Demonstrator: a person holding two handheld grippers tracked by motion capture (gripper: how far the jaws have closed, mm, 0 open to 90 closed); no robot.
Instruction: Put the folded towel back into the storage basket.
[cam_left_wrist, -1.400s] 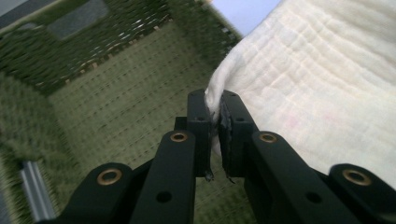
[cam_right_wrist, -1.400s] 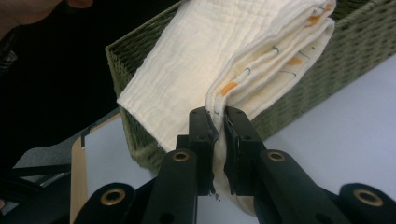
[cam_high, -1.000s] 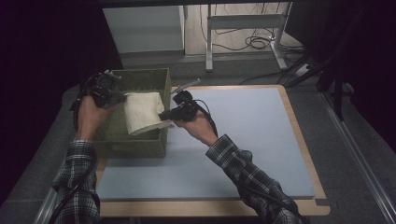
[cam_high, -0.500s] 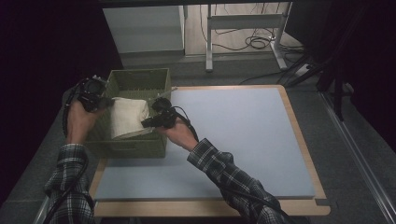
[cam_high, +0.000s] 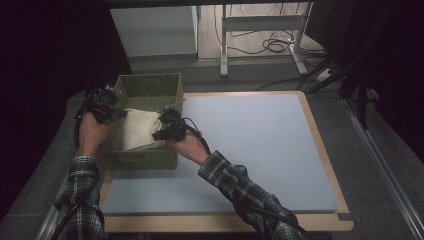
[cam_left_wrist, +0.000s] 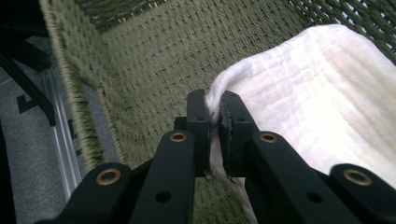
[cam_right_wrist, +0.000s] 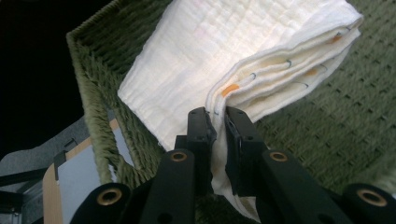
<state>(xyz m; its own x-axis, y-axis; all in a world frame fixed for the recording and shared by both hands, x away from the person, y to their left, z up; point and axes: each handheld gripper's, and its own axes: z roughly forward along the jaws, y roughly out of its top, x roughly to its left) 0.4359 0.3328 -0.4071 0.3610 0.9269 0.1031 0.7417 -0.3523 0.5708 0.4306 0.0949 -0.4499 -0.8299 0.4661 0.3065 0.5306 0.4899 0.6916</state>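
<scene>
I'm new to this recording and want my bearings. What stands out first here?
A folded white muslin cloth hangs inside the green woven basket at the table's left, pinched at opposite edges by the left gripper and the right gripper. The rest of the pale blue table mat lies bare.

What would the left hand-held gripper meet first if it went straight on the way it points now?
Beyond the folded white cloth it already pinches, the left hand-held gripper would probably meet the green woven basket's inner wall first, though depth is unclear.
</scene>
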